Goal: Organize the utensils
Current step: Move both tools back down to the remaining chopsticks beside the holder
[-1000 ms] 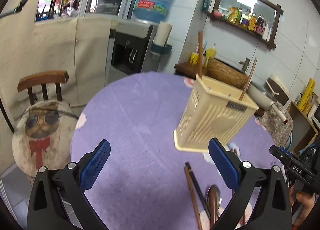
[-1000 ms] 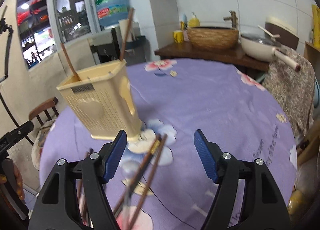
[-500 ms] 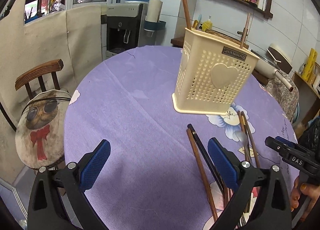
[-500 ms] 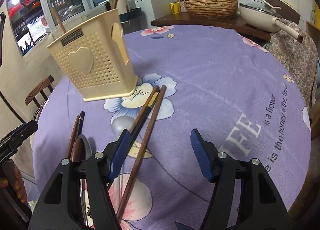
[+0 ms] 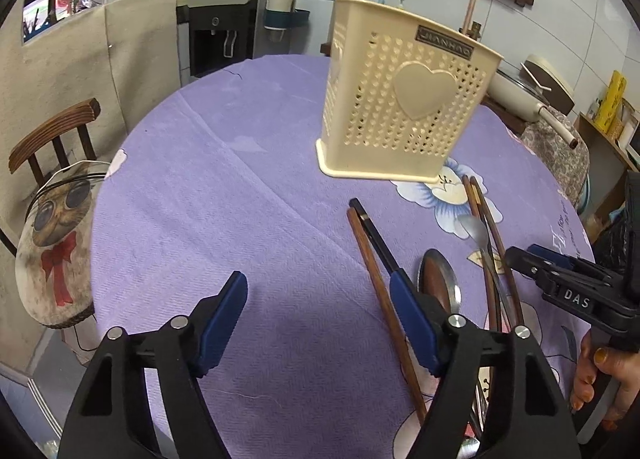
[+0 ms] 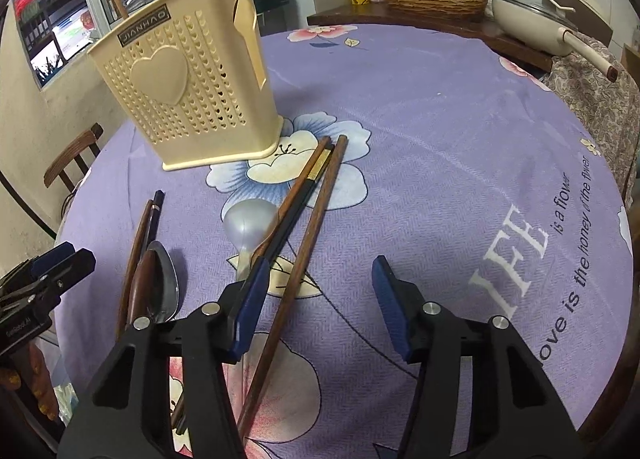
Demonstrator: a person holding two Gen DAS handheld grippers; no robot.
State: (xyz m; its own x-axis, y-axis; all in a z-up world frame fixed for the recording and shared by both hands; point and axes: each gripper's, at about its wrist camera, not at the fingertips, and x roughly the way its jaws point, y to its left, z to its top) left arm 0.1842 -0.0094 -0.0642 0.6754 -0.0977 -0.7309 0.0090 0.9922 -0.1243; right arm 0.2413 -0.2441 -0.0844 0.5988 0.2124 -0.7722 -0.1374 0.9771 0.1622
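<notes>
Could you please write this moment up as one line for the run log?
left gripper: closing, empty | right gripper: closing, brown chopstick between jaws, not gripped | holder: upright, two sticks inside | spoons, chopsticks on tablecloth

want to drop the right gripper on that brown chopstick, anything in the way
Nothing visible blocks it. The brown chopstick lies bare on the tablecloth between the closing fingers of the right gripper; a black chopstick lies close alongside.
</notes>
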